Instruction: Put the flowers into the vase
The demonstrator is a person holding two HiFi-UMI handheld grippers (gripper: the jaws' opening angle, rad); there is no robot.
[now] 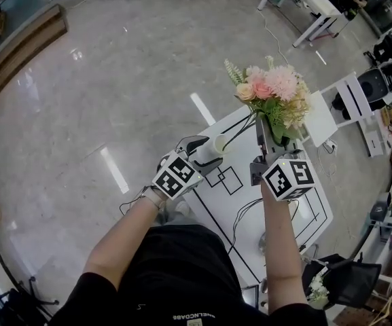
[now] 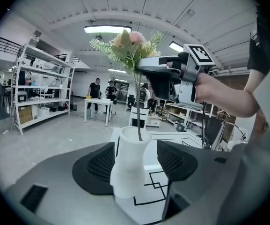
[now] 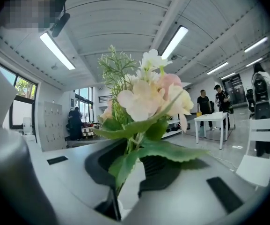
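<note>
A glossy grey stone floor (image 1: 114, 80) spreads under a white table with black line markings (image 1: 246, 189); the left gripper view shows a workshop hall behind it with metal storage shelves (image 2: 36, 88).

A white ceramic vase with a narrow waist and flared mouth (image 1: 220, 144) (image 2: 127, 168) is upright near the table's edge, seemingly resting on it. It sits between the jaws of the left gripper (image 1: 215, 153) (image 2: 135, 149). These jaws are spread to either side of it. One pad lies against the vase body. A strip of table shows between the vase and the other pad, so they bracket it rather than squeeze it.

One thin dark stem (image 2: 137, 111) (image 1: 240, 131) runs down from the bouquet and its end dips inside the vase's mouth. Nothing else can be seen in the vase.

The bouquet of artificial pink and cream flowers with green leaves and a pale green sprig (image 1: 274, 90) (image 2: 127, 43) (image 3: 149, 97) is held above and just beside the vase. The right gripper (image 1: 267, 133) (image 2: 144, 68) (image 3: 125, 158) has its jaws closed on the bouquet's stems just under the broad leaves. The blooms stand upright and bunched, with a peach rose and a frilly pink head among them.
</note>
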